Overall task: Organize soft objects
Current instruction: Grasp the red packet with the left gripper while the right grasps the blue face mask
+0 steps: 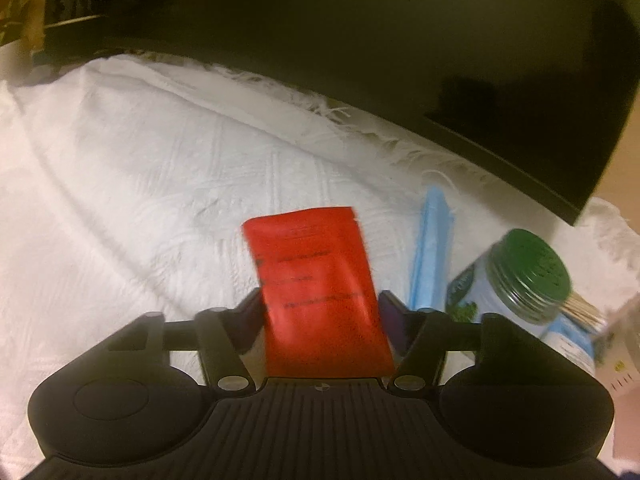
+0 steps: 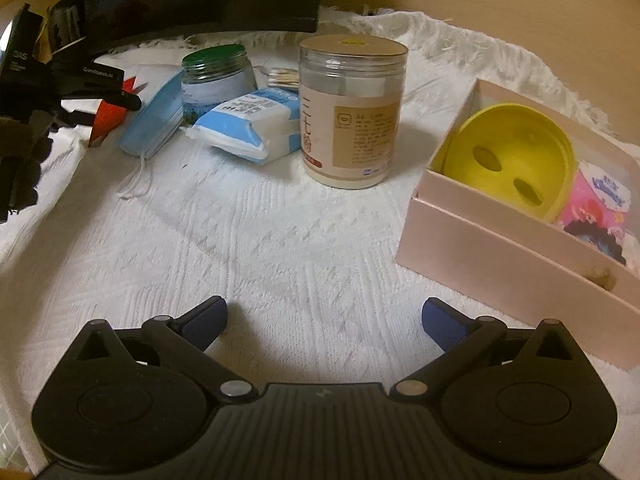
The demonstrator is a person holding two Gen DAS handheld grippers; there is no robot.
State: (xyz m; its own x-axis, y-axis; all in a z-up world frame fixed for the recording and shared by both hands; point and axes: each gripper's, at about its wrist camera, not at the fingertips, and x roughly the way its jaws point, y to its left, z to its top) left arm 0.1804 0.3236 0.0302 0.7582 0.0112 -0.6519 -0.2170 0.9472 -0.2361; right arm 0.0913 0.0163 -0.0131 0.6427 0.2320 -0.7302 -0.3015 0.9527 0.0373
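Observation:
A red flat pouch (image 1: 316, 292) stands between the fingers of my left gripper (image 1: 320, 304), whose pads press on both its side edges; it is blurred. From the right wrist view the pouch (image 2: 106, 118) shows at the far left under the left gripper's black fingers (image 2: 120, 98). A stack of blue face masks (image 2: 154, 120) and a blue-and-white tissue pack (image 2: 248, 124) lie on the white cloth (image 2: 280, 240). My right gripper (image 2: 324, 316) hangs open over bare cloth, with nothing between its blue pads.
A pink box (image 2: 480, 248) at the right holds a yellow lid (image 2: 508, 156) and a pink tissue pack (image 2: 600, 208). A tall tan-lidded jar (image 2: 352, 116), a green-lidded jar (image 2: 214, 76) and wooden sticks (image 2: 284, 77) stand behind. A black monitor (image 1: 360, 40) borders the back.

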